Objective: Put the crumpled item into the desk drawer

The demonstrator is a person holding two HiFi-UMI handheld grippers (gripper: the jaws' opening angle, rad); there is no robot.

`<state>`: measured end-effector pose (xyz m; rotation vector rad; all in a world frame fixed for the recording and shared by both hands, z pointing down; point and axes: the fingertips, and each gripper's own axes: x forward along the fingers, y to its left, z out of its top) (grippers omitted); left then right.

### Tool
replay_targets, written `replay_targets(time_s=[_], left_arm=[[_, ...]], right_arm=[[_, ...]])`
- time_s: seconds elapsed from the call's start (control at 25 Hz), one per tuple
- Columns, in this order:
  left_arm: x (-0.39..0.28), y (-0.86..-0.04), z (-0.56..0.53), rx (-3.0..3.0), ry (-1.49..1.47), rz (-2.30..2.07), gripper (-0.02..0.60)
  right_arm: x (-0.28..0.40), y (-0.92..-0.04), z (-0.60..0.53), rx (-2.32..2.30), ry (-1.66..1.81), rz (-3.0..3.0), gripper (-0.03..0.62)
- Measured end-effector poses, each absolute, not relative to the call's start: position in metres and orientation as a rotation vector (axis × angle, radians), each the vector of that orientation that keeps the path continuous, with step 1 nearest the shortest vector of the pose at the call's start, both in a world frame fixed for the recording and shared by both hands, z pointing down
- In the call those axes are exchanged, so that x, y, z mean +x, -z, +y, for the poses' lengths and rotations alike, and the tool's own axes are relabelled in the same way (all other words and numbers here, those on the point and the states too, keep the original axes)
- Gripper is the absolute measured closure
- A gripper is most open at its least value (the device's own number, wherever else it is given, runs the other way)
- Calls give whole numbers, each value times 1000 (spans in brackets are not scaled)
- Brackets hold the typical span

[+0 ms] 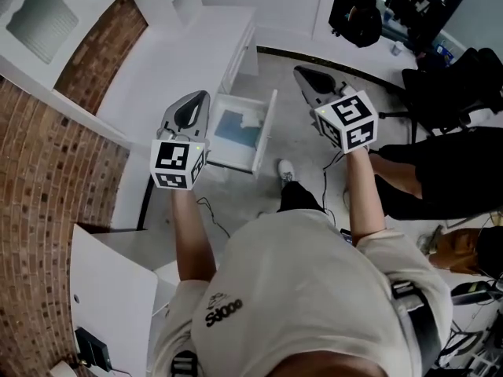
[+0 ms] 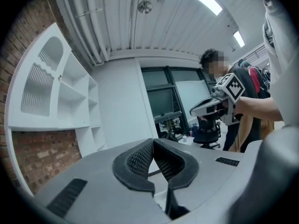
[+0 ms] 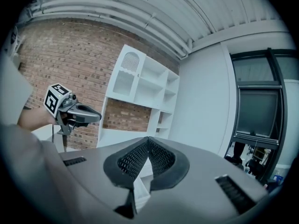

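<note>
One drawer (image 1: 266,132) stands open from the white desk (image 1: 181,61), holding one crumpled white item (image 1: 250,121). Two grippers, left gripper (image 1: 196,104) and right gripper (image 1: 308,78), flank it, both with jaws together and empty.
</note>
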<state>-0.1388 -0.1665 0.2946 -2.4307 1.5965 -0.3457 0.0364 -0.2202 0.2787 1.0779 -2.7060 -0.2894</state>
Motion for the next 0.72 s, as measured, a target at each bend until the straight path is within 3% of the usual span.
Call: replay_targets(time_s=[0.72], left_arm=[[-140, -277, -145, -2402, 334, 1569, 563]], right_arm=[[10, -262, -190, 985, 399, -2728, 588]])
